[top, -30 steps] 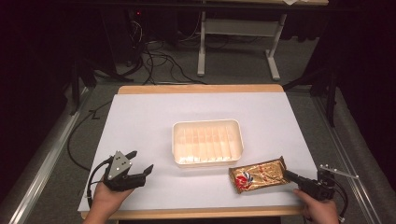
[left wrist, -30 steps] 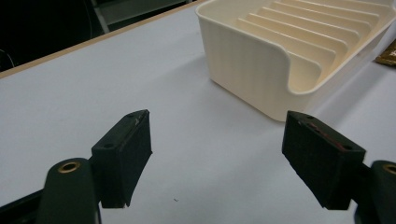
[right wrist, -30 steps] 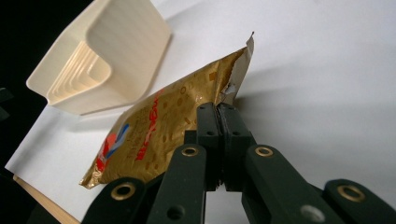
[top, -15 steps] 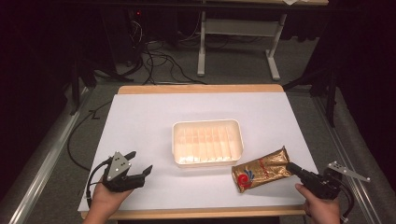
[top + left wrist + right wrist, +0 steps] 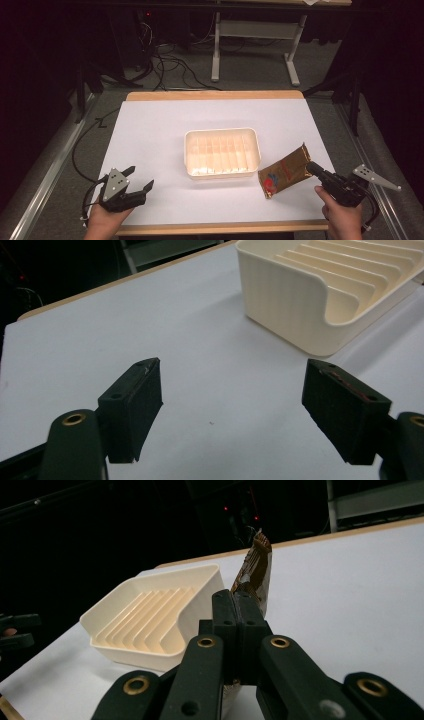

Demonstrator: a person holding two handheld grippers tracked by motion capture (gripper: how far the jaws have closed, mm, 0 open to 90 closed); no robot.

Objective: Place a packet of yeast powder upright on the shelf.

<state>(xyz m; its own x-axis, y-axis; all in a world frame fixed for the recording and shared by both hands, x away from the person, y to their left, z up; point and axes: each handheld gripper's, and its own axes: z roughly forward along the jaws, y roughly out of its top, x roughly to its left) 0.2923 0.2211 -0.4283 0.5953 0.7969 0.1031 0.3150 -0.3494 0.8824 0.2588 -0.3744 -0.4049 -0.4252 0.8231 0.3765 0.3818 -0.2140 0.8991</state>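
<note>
A gold and brown snack packet (image 5: 284, 171) with a red mark hangs tilted above the white table top, right of the cream ribbed tray (image 5: 222, 171). My right gripper (image 5: 312, 167) is shut on the packet's near edge; in the right gripper view the packet (image 5: 256, 572) rises edge-on past the pressed jaws of that gripper (image 5: 240, 607), with the tray (image 5: 155, 615) to its left. My left gripper (image 5: 137, 182) rests at the table's front left corner, open. In the left gripper view its fingers (image 5: 132, 402) stand wide apart over bare table, the tray (image 5: 300, 305) ahead to the right.
The white table top (image 5: 150, 130) has a wooden front edge (image 5: 210, 229) and back edge. Behind the table stand a desk frame (image 5: 255, 47) and tangled cables (image 5: 165, 62) on the floor. Dark surroundings lie on both sides.
The right gripper has lifted the packet off the table; it now hangs tilted instead of lying flat. The left gripper has stayed where it was.
</note>
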